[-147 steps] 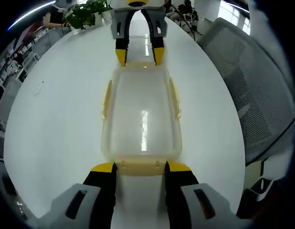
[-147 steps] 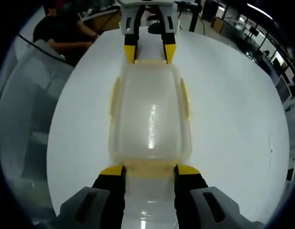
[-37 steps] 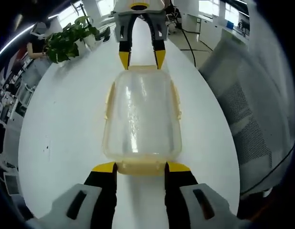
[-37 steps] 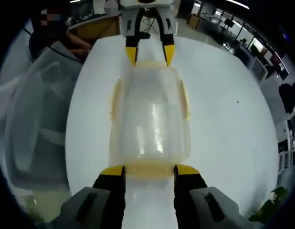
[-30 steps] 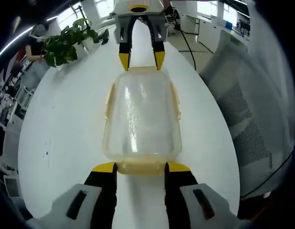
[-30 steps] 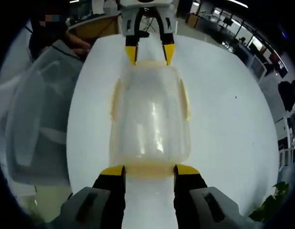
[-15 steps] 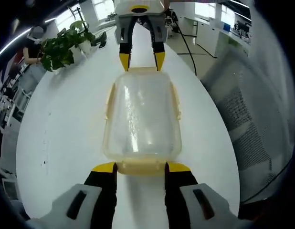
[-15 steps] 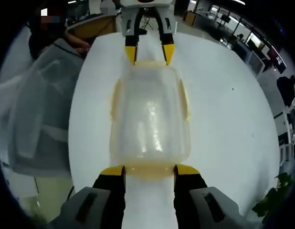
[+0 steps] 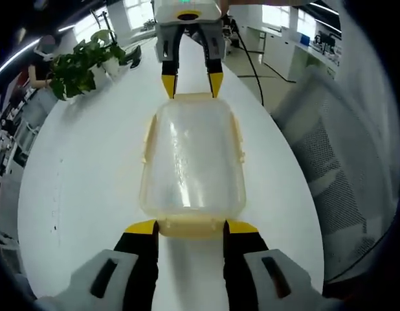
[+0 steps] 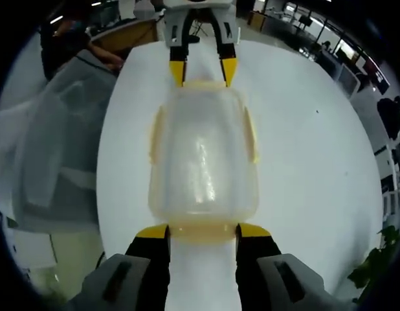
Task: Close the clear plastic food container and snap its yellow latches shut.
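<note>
The container (image 9: 192,159) lies lid-up on the white tabletop (image 9: 90,175), lid seated on the base. In the left gripper view, yellow latches run along both long sides (image 9: 147,133) and across the near short end (image 9: 191,227); whether they are snapped home cannot be told.

The left hand-held gripper (image 9: 191,228) sits at one short end. Its yellow-tipped jaws stand apart, one on each side of the end latch, tips level with the container's edge. The jaws are spread, not clamped on anything. The right hand-held gripper (image 9: 189,83) faces it from the far short end, jaws likewise apart, tips at the container's rim.

In the right gripper view the arrangement is mirrored: the right hand-held gripper (image 10: 203,231) brackets the near end latch (image 10: 203,230) of the container (image 10: 202,159), and the left hand-held gripper (image 10: 200,71) stands at the far end.

Beside the tabletop are a mesh-backed chair (image 9: 336,155) and, at the far end, a potted plant (image 9: 74,68).
</note>
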`<state>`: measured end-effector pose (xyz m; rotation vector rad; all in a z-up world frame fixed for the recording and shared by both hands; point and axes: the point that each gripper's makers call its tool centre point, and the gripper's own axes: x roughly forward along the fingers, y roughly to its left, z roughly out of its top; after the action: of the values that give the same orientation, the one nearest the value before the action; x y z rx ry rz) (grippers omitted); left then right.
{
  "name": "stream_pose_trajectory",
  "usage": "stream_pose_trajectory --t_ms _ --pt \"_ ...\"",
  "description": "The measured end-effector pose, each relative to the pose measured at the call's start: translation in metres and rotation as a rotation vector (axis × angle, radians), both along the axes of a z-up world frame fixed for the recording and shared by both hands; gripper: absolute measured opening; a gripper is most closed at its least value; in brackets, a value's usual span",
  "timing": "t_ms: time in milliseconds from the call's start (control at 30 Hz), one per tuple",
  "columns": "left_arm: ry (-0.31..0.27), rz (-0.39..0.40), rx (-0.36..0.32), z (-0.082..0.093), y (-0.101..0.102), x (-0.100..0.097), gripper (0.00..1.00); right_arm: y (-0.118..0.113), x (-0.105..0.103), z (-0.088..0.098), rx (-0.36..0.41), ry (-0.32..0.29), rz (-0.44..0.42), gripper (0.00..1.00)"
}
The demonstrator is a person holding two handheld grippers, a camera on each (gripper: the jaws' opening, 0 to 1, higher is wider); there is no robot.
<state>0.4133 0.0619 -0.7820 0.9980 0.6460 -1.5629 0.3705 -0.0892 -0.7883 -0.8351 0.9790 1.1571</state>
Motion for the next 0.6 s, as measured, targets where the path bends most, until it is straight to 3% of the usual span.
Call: stream_pose_trajectory --t_ms 600 --pt "0.040 0.006 -0.003 -0.0091 -0.0026 -0.0008 0.38 -0.0032 0.0007 -0.0072 0.005 0.034 -0.011 0.38"
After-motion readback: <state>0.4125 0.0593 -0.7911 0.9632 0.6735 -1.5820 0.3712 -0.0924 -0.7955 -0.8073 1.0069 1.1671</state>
